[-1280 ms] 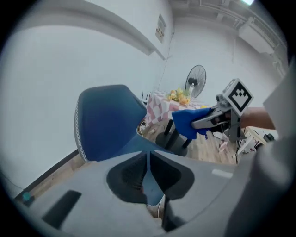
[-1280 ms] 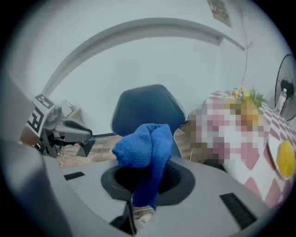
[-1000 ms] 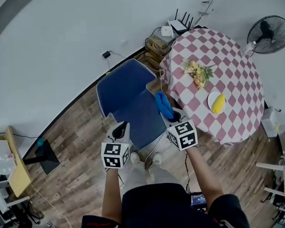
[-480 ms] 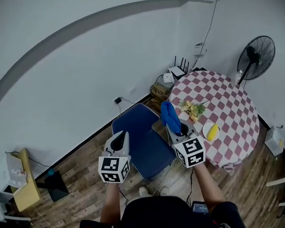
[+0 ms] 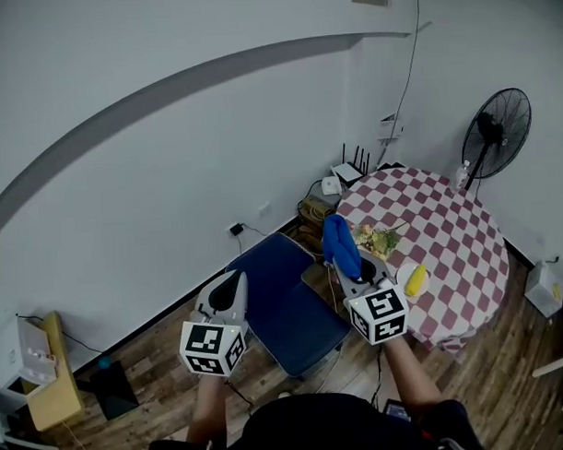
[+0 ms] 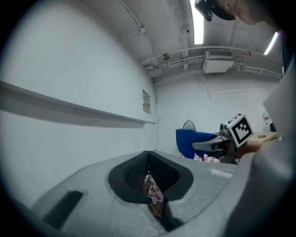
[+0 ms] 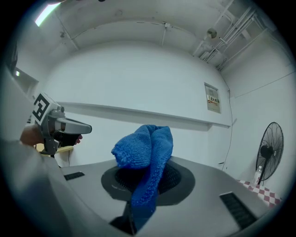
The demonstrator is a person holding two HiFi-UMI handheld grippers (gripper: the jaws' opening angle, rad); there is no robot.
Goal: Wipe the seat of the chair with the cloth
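A blue chair [image 5: 284,293] stands on the wood floor by the white wall, its seat facing up, far below both grippers. My right gripper [image 5: 349,263] is held high and level, shut on a blue knitted cloth [image 5: 338,245] that bunches above its jaws [image 7: 147,152]. My left gripper [image 5: 225,295] is level too, left of the chair, shut with nothing held [image 6: 149,183]. In the left gripper view the cloth [image 6: 192,141] and the right gripper's marker cube [image 6: 240,129] show at the right.
A round table [image 5: 439,251] with a red-checked cloth stands right of the chair, bearing flowers [image 5: 379,239] and a plate with a yellow thing [image 5: 414,279]. A standing fan [image 5: 497,120] is behind it. Cables and a router [image 5: 331,185] lie by the wall.
Both grippers have risen well above the chair, and the view has tilted up to take in more wall. The cloth stays in the right gripper.
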